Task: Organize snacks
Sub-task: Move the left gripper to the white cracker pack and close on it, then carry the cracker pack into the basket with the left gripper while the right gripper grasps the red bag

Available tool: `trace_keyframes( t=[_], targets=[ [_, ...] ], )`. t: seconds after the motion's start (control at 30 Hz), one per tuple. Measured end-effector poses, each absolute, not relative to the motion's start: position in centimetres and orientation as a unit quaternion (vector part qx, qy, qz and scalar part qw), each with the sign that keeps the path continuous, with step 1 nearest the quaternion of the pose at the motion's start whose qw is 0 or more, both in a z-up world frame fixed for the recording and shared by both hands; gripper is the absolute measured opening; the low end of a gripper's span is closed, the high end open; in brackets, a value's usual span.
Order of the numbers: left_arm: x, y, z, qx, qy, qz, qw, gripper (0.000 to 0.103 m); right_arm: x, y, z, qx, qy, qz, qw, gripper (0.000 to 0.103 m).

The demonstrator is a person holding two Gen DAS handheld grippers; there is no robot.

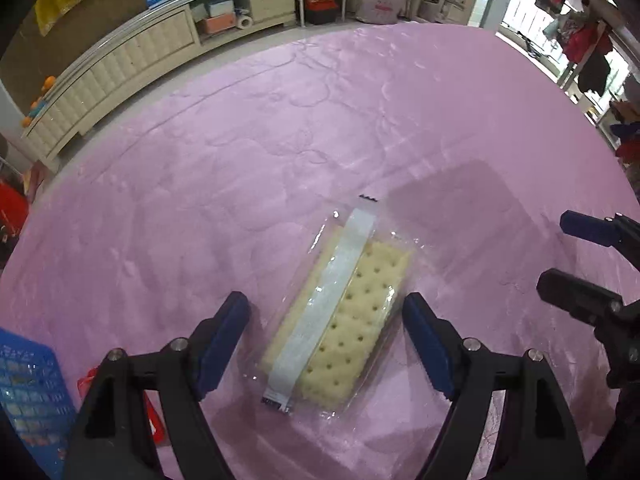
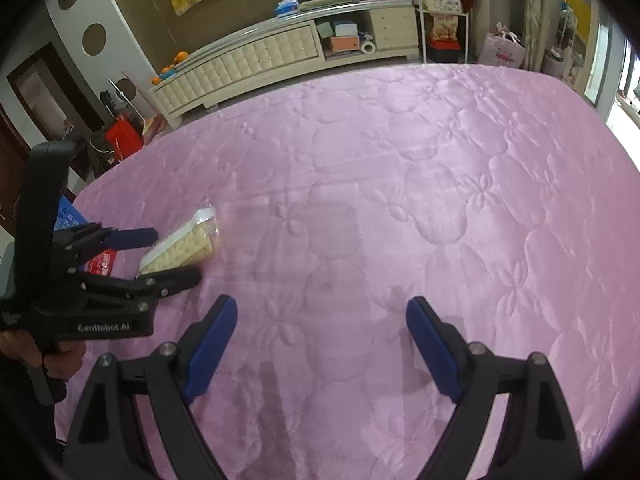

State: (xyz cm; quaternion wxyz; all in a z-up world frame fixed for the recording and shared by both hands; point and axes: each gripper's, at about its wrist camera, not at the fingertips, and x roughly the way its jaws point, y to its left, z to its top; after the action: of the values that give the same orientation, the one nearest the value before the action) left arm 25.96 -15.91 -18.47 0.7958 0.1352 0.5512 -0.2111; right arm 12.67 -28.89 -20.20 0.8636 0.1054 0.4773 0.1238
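A clear-wrapped pack of pale crackers [image 1: 344, 320] with a white strip lies on the pink quilted cloth [image 1: 280, 140]. My left gripper [image 1: 326, 306] is open, one finger on each side of the pack, not closed on it. The pack also shows in the right wrist view [image 2: 186, 246], between the left gripper's fingers [image 2: 136, 238]. My right gripper [image 2: 322, 312] is open and empty over bare cloth; it shows at the right edge of the left wrist view [image 1: 576, 256].
A blue perforated basket [image 1: 28, 392] sits at the lower left, with a red packet [image 1: 154, 420] beside it; the packet also shows in the right wrist view [image 2: 102, 262]. Beyond the cloth's far edge stands a cream cabinet [image 2: 256, 60].
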Motion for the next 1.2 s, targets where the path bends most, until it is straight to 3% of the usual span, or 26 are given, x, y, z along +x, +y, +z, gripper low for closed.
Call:
trace_keyframes(
  t=[0.07,0.17,0.3,0.47,0.67,1.2],
  targets=[
    [26.0,-16.0,-18.4,0.137,0.553,-0.214,0.794,0.077,12.5,-29.1,-20.4,0.114,0.481,0.125,0.860,0.089],
    [26.1,-16.3,-18.0,0.139,0.550,-0.223,0.793,0.057,12.4,-29.4,-20.5,0.123,0.483,0.123,0.858,0.089],
    [25.6,-16.2,-17.8,0.143,0.556,-0.223,0.788,0.049,12.2,-29.5,-20.4,0.125,0.482,0.127,0.858,0.089],
    [23.1,-16.5,-16.3,0.150,0.547,-0.204,0.798,0.048,12.4,-28.8,-20.5,0.118,0.482,0.134,0.858,0.089],
    [18.3,-14.9,-10.7,0.129,0.498,-0.186,0.837,0.048,11.9,-25.3,-18.8,0.067,0.465,0.181,0.864,0.089],
    [10.6,1.0,-2.6,-0.016,0.409,-0.077,0.909,0.048,10.0,-13.4,-10.5,-0.076,0.433,0.285,0.851,0.089]
  ],
)
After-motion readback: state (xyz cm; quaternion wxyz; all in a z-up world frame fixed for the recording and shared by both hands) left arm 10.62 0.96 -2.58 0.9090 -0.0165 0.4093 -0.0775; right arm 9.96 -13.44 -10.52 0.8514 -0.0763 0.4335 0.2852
